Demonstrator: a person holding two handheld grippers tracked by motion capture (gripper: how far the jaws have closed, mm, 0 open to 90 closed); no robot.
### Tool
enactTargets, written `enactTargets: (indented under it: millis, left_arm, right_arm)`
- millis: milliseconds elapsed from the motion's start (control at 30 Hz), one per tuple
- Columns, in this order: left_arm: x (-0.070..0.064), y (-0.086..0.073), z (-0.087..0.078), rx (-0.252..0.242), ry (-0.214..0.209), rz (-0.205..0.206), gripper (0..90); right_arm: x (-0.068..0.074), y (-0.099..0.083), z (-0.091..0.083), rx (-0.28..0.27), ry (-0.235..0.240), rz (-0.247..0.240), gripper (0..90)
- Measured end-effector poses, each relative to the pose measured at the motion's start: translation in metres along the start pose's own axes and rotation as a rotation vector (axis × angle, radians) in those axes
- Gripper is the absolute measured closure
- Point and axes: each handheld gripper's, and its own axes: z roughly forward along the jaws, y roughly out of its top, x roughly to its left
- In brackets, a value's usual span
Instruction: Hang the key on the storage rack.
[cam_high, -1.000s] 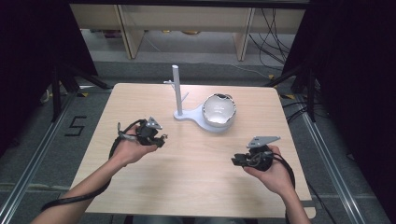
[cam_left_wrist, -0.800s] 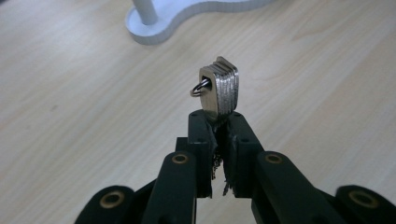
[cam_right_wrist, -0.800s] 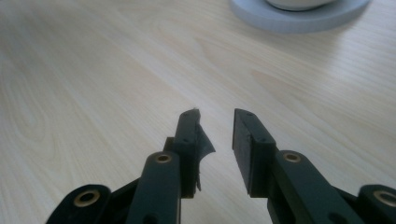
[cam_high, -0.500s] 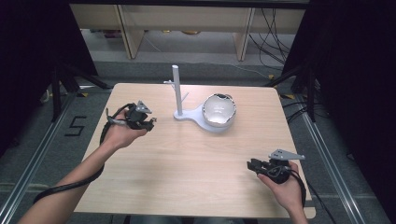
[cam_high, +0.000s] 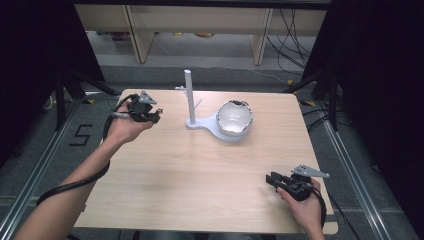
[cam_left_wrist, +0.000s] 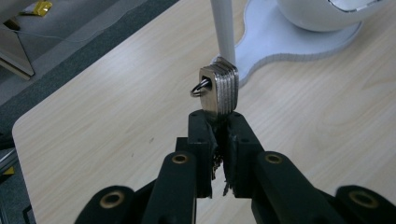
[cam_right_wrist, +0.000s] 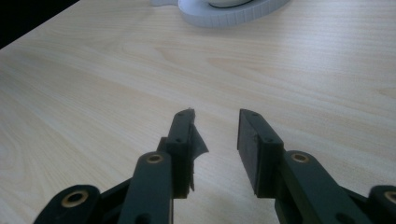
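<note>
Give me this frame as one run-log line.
left gripper: shut on metal tag stack, near stand post | right gripper: open, holding nothing, over table near corner | bowl: on stand base

Stand (cam_high: 212, 125) at table (cam_high: 200, 170) rear centre, bowl (cam_high: 234, 118) on its base, post (cam_high: 190, 97) left, keys (cam_left_wrist: 219, 88) before post.

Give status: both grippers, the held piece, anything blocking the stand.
Left gripper shut on metal ringed piece, close to white stand post. Right gripper open, empty, low over table. Nothing visible between piece and post.
</note>
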Motion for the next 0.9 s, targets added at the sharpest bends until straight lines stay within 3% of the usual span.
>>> enactTargets:
  millis: [33, 133, 167, 267, 300, 467, 500, 600, 633, 700, 733, 767, 833, 867, 900]
  left_arm:
    - [0.002, 0.003, 0.001, -0.006, 0.01, -0.001, 81.8]
    - [0.003, 0.009, 0.002, -0.013, 0.014, -0.003, 81.8]
    - [0.004, 0.011, 0.002, -0.02, 0.015, -0.001, 81.8]
    - [0.004, 0.015, 0.002, -0.037, 0.011, -0.018, 81.8]
    - [0.007, 0.02, 0.0, -0.048, 0.017, -0.018, 81.8]
    - [0.012, 0.031, -0.005, -0.066, 0.028, -0.027, 81.8]
    - [0.013, 0.033, -0.006, -0.069, 0.03, -0.03, 81.8]
    - [0.015, 0.04, -0.008, -0.084, 0.032, -0.031, 81.8]
    - [0.016, 0.046, -0.009, -0.091, 0.032, -0.028, 81.8]
    - [0.016, 0.048, -0.008, -0.096, 0.033, -0.03, 81.7]
    - [0.015, 0.053, -0.007, -0.104, 0.031, -0.026, 81.7]
    - [0.015, 0.053, -0.007, -0.104, 0.031, -0.026, 81.7]
    - [0.014, 0.058, -0.006, -0.108, 0.029, -0.025, 81.7]
    - [0.013, 0.062, -0.004, -0.115, 0.029, -0.017, 81.7]
    - [0.013, 0.062, -0.004, -0.115, 0.029, -0.017, 81.7]
  right_arm:
    - [-0.003, 0.001, 0.001, 0.007, -0.013, -0.043, 67.4]
    - [-0.003, 0.001, 0.0, 0.002, 0.002, -0.038, 67.0]
    - [-0.003, 0.0, -0.001, 0.007, -0.027, -0.04, 66.9]
    - [-0.003, -0.001, -0.003, 0.02, -0.021, -0.021, 66.8]
    - [-0.006, 0.0, -0.002, 0.008, -0.035, -0.063, 66.7]
    - [-0.005, -0.001, 0.0, 0.005, -0.022, -0.035, 66.5]
    - [-0.003, -0.001, -0.002, 0.011, -0.006, -0.003, 66.4]
    - [-0.003, -0.001, -0.001, 0.016, -0.011, -0.015, 66.3]
    - [-0.005, 0.0, 0.0, 0.006, -0.019, -0.055, 66.1]
    - [-0.005, 0.0, 0.0, 0.006, -0.02, -0.055, 66.1]
    - [-0.003, 0.0, 0.001, 0.006, -0.024, -0.026, 65.9]
    - [-0.005, 0.0, 0.001, 0.007, -0.038, -0.067, 65.8]
    - [-0.005, 0.0, 0.001, 0.009, -0.038, -0.065, 65.8]
    - [-0.002, 0.0, 0.0, 0.028, -0.034, -0.025, 65.6]
    - [-0.002, 0.0, 0.0, 0.028, -0.034, -0.025, 65.6]
